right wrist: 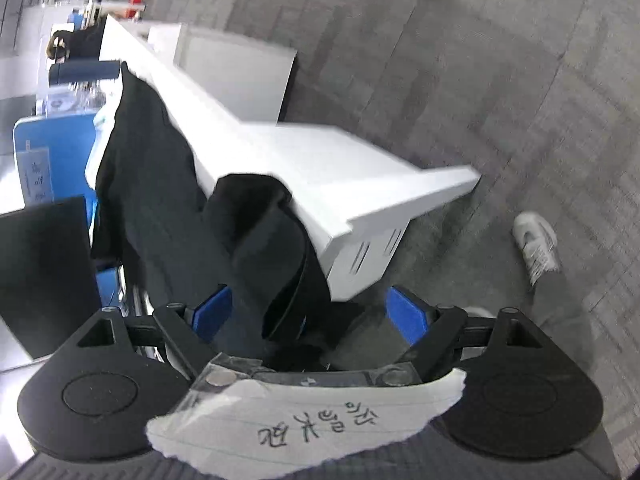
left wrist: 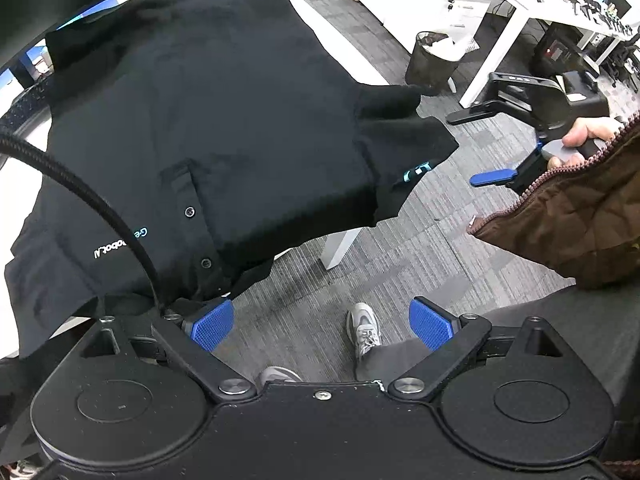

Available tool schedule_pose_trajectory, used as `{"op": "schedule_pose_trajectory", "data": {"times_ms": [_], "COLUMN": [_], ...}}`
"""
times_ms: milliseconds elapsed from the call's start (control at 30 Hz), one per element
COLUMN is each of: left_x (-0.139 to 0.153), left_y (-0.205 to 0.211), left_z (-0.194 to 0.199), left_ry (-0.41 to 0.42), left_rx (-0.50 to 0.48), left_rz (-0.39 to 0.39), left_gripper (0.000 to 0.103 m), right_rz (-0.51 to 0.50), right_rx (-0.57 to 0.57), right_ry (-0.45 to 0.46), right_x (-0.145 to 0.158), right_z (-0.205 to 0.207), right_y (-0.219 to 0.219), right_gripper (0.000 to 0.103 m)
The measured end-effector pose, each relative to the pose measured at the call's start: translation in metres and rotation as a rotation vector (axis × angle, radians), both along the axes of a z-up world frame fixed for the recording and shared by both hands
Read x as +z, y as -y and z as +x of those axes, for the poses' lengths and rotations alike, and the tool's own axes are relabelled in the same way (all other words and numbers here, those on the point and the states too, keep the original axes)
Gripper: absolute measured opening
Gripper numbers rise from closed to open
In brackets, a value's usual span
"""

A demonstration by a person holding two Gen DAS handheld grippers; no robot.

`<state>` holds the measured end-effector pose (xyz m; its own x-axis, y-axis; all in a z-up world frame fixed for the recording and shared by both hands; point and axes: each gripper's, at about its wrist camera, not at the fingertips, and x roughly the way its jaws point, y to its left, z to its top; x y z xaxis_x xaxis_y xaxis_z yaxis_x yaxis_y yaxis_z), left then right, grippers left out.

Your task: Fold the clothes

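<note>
Office carpet shows below a white table where the black polo shirt lies, its sleeve overhanging; with left gripper and right gripper both spread, the sleeve could drag it off.

Black polo shirt: chest logo, seen upside down, partly hidden by cable, reads approx. "Ge…obot.AI". Teal mark on sleeve, unreadable. Torn paper note taped to right gripper: handwritten characters, upside down, illegible.
</note>
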<state>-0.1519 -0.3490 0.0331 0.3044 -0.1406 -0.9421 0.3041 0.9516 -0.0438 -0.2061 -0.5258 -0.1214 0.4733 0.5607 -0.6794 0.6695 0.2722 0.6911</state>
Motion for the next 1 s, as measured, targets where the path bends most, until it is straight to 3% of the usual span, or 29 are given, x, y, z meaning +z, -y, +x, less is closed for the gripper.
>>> {"op": "schedule_pose_trajectory", "data": {"times_ms": [67,133,167,200,233,333,400,533,667,900,1000], "left_x": [0.0,-0.002,-0.002,-0.002,-0.001,0.0,-0.002,-0.003,-0.005,-0.006,-0.007], "left_y": [0.002,0.004,0.005,0.007,0.009,0.011,0.009,0.01,0.011,0.009,0.007], "left_z": [0.0,0.0,0.001,0.001,0.0,-0.002,-0.002,-0.001,0.0,-0.003,-0.003], "left_ry": [0.002,-0.004,-0.008,-0.009,-0.006,0.001,-0.007,-0.01,-0.017,-0.027,-0.031], "left_rx": [-0.002,-0.004,-0.007,-0.013,-0.021,-0.022,-0.007,0.009,0.015,0.011,0.027], "left_rz": [0.0,-0.003,-0.003,0.002,0.011,0.019,0.011,0.01,0.003,-0.001,-0.013], "left_gripper": [0.094,0.094,0.094,0.094,0.094,0.094,0.094,0.094,0.094,0.094,0.094], "right_rz": [0.015,0.006,-0.003,-0.012,-0.026,-0.235,-0.39,-0.256,-0.241,-0.119,-0.102], "right_rx": [0.02,0.065,0.108,0.151,0.219,0.544,0.712,0.543,0.539,0.707,0.796], "right_ry": [0.014,0.031,0.033,0.036,0.038,0.114,0.088,0.09,0.174,0.371,0.423], "right_x": [0.001,-0.001,-0.003,-0.005,-0.006,0.008,0.007,0.004,0.032,0.086,0.068], "right_z": [0.003,0.012,0.019,0.025,0.033,0.047,0.046,0.037,0.04,0.07,0.105], "right_y": [-0.005,-0.011,-0.014,-0.017,-0.021,-0.033,-0.034,0.0,0.003,-0.064,-0.125], "right_gripper": [0.087,0.078,0.051,0.013,0.004,0.003,0.003,0.003,0.003,0.003,0.003]}}
